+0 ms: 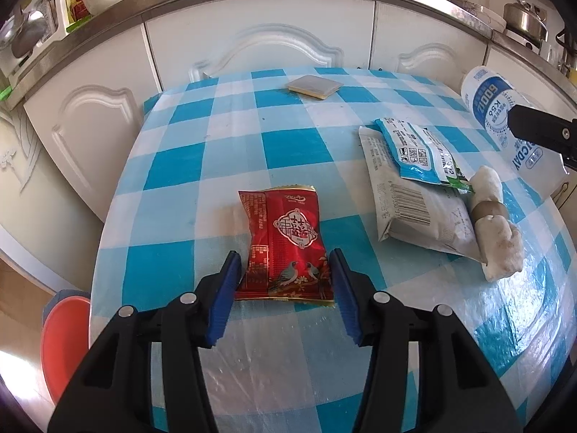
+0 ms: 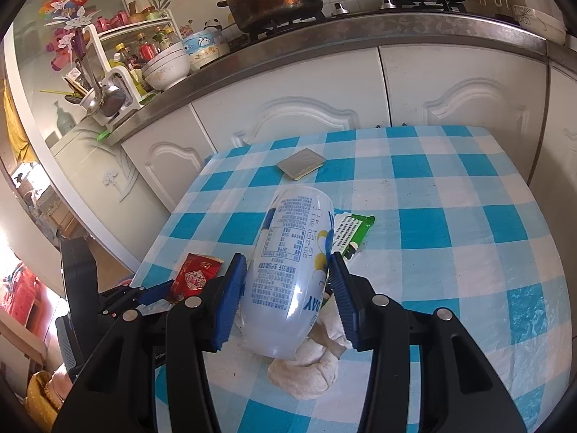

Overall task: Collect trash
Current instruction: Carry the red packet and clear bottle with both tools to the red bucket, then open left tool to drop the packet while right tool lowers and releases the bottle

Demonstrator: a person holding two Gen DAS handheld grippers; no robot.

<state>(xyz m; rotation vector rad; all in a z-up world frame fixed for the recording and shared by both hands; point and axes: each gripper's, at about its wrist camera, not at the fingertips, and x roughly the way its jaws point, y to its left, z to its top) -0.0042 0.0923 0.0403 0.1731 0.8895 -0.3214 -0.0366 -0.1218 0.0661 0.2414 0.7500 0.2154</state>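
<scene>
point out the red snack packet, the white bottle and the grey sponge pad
red snack packet [image 1: 285,245], left wrist view, middle of its printed front
white bottle [image 2: 288,270], right wrist view, label on its side
grey sponge pad [image 1: 313,86], left wrist view, its top face

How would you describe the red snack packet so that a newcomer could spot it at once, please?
Start at the blue-and-white checked tablecloth. Near its front edge lies the red snack packet, flat, between the left gripper's blue pads. It is the only red wrapper; the pale wrappers lie to its right.

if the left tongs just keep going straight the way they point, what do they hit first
Probably the red packet: it lies between the left tongs' open tips on the table. Depth is unclear.
</scene>
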